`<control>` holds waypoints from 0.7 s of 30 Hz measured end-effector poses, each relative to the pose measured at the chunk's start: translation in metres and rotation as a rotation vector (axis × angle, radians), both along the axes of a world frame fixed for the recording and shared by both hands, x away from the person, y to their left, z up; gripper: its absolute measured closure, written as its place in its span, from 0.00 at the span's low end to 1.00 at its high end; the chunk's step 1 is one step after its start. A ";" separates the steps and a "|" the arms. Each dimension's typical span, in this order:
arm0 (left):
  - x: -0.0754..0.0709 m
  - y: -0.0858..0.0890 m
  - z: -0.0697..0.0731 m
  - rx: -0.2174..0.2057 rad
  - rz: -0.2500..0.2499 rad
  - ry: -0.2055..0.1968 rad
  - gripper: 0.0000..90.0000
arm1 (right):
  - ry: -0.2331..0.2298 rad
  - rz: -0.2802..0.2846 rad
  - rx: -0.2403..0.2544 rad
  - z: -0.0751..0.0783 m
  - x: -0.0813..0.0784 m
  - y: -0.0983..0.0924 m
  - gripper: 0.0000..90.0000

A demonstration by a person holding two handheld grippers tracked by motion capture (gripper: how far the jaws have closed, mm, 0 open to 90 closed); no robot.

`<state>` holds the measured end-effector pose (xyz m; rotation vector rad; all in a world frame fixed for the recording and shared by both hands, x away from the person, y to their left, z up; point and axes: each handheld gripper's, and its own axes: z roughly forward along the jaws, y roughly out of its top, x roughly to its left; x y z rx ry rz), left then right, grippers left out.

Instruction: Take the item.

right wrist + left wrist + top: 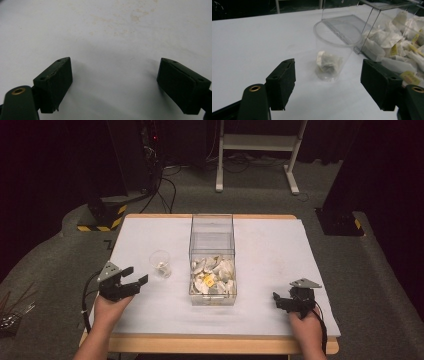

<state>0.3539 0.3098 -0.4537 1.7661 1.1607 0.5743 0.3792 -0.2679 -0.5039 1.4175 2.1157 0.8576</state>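
Cup: a clear plastic cup (336,50) stands upright on the white table (280,250), just ahead of the left gripper (134,276) and in line with the gap between its jaws, not touching them.
Cup contents: one crumpled white tea bag (327,61) lies at the bottom.
Box: a clear, open-topped box (212,260) sits beyond the cup, off the left gripper's right jaw; it lies between the two grippers.
Box contents: a heap of white sachets (392,40), some with yellow tags, fills its near end.
Left gripper: jaws spread wide, empty.
Right gripper (281,299): jaws wide apart, empty, low over bare, faintly stained tabletop.
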 end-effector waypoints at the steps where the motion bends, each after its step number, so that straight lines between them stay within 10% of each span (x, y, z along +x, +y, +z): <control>1: -0.001 0.002 -0.002 0.001 0.003 0.005 0.32 | 0.000 0.000 0.000 0.000 0.000 0.000 0.14; 21: -0.019 0.014 -0.048 0.156 -0.027 0.168 0.27 | 0.000 -0.002 -0.003 0.000 0.000 0.000 0.14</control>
